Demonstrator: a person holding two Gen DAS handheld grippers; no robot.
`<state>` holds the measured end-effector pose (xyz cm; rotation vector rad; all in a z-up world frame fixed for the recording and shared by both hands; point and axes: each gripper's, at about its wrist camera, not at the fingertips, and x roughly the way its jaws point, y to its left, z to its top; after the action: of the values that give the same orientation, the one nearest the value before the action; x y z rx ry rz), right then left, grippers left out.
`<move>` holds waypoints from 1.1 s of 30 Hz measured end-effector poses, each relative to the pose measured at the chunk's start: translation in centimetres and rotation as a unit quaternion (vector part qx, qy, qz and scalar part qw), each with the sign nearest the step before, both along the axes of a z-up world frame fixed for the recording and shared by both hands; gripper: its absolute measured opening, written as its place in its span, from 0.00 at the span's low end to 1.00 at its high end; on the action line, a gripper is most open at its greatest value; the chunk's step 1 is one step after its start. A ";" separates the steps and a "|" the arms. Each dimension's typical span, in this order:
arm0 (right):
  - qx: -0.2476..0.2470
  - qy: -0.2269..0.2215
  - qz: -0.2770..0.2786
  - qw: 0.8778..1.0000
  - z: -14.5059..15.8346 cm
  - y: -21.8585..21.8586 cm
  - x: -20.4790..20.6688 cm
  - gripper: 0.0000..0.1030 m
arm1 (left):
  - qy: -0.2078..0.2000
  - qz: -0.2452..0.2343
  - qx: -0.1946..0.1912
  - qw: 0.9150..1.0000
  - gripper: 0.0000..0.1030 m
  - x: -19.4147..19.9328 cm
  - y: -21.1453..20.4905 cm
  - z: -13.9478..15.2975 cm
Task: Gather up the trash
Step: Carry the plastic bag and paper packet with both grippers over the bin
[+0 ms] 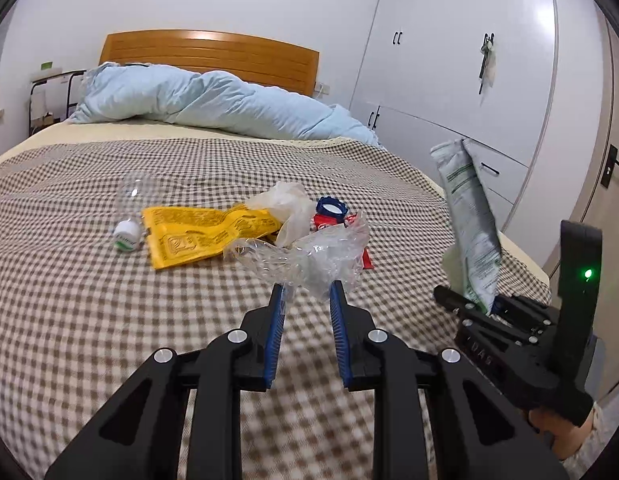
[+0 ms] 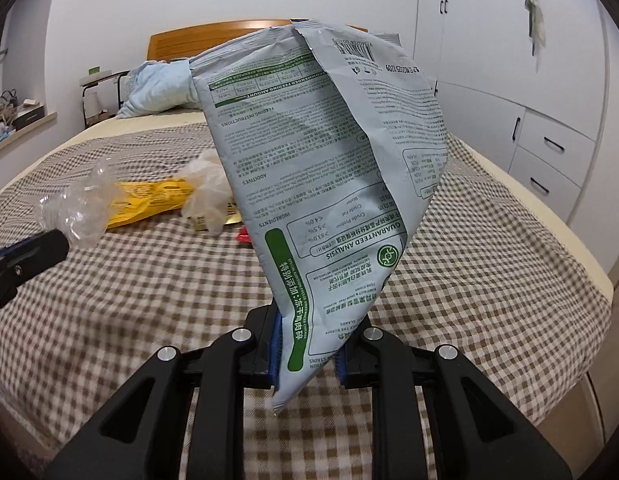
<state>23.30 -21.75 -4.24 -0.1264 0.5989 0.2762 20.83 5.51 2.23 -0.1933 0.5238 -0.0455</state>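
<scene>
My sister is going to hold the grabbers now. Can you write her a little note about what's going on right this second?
Right tool: shut on the grey pet food bag, held upright above the bed.
Left tool: shut on crumpled clear plastic.
On the bed: yellow wrapper, clear bottle with a white cap, thin whitish bag, blue lid, red wrapper.
Done: two pieces picked up.
Left: no bin in view; drop both off, then collect the rest.

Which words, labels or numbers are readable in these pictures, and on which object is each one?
Grey pouch, printed upside down:
"GUARANTEED ANALYSIS"
"INGREDIENTS"
"ADDITIVES"
"FEEDING INSTRUCTIONS"
"Crude Protein", "Crude Fat", "Water"
Its fine print and barcode digits: too small.
Yellow wrapper: print too blurred.
White cap: green word unreadable.
</scene>
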 end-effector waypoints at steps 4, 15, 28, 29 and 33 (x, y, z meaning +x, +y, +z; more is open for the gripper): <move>0.012 -0.003 0.008 1.000 0.2 0.0 -1.9 0.20 | 0.002 0.002 0.002 1.000 0.20 -1.6 0.2 -0.3; -0.018 -0.019 0.032 0.999 -1.8 0.8 -8.2 0.20 | 0.018 -0.007 -0.008 1.000 0.20 -6.9 0.9 -2.2; -0.058 -0.015 0.070 0.996 -5.0 1.6 -15.4 0.20 | 0.034 -0.019 -0.006 0.999 0.20 -11.9 0.6 -4.7; -0.061 -0.013 0.074 0.995 -5.3 1.7 -15.9 0.20 | 0.036 -0.021 -0.005 0.999 0.20 -12.2 0.5 -4.8; -0.073 -0.007 0.094 0.993 -6.3 1.9 -17.9 0.20 | 0.043 -0.025 0.000 0.999 0.20 -13.9 0.1 -5.6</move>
<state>5.44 -19.80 -10.58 -0.3263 0.5930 0.4137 6.88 5.66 -3.35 -0.1827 0.6139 -0.0865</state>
